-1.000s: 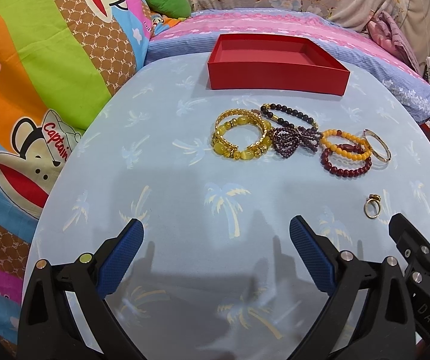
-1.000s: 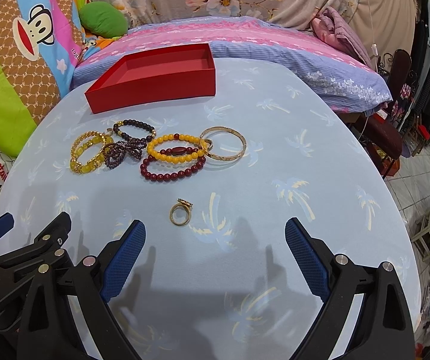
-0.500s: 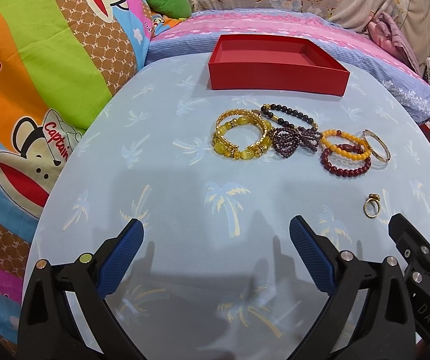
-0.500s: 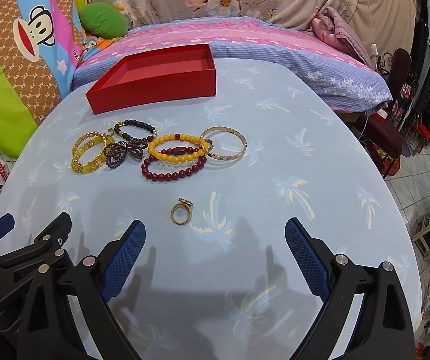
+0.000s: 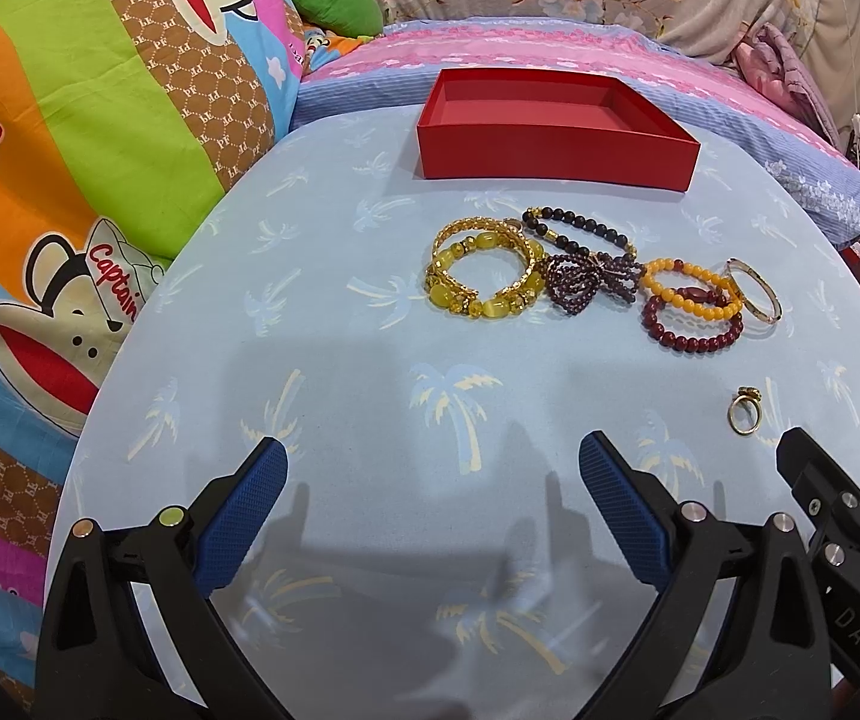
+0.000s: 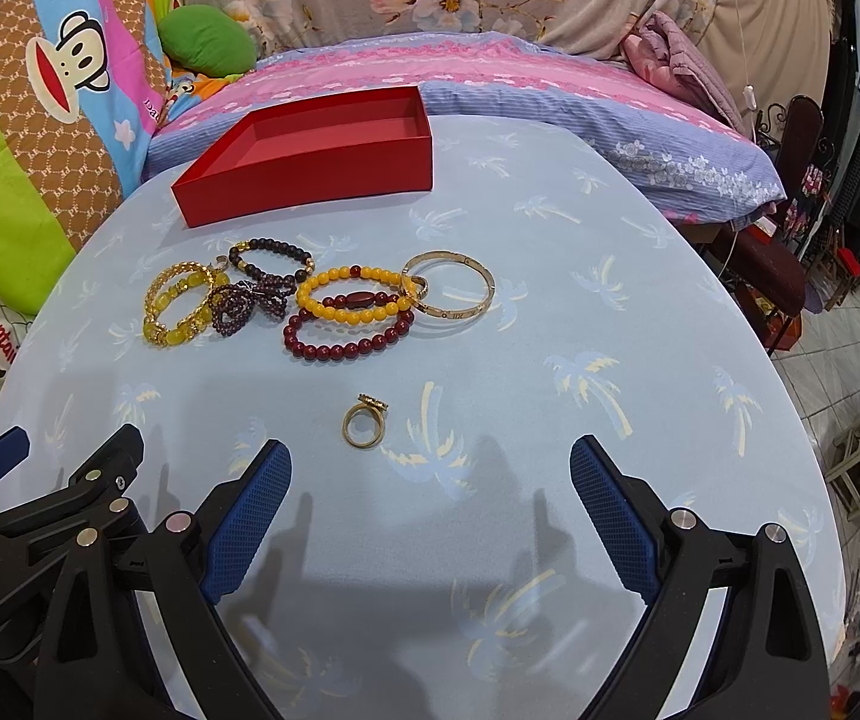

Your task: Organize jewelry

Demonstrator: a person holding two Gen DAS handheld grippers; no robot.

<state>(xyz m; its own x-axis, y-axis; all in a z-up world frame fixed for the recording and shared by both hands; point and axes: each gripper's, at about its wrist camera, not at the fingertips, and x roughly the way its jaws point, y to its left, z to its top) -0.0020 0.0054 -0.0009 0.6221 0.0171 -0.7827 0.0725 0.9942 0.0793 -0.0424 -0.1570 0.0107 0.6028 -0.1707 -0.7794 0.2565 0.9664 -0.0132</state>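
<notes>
The striped cartoon-monkey blanket [image 5: 99,138] at the left reads "Captain" on a cap and is sprinkled with tiny "PF" marks; the black frame of the right gripper [image 6: 430,516] shows "DAS" in the left wrist view, the rest of the word cut off by the picture's edge. The engraving on the plain gold bangle [image 6: 451,291] is too small to read — perhaps numerals.

Both grippers hover low over the pale blue palm-print counter [image 5: 339,396], fingers spread wide and holding nothing. The small gold ring with a dark top [image 6: 365,420] lies just ahead of the right gripper, nearer its left finger [image 6: 246,516]. The left gripper [image 5: 433,516] faces bare cloth.

Farther off lies a row of bracelets — yellow stone-and-gold bracelets [image 5: 484,276], a dark bead bracelet with a purple beaded bow [image 5: 589,267], orange and dark red bead bracelets [image 5: 691,309] overlapping, then the bangle. Behind them sits an empty red shallow cardboard box [image 5: 556,147].
</notes>
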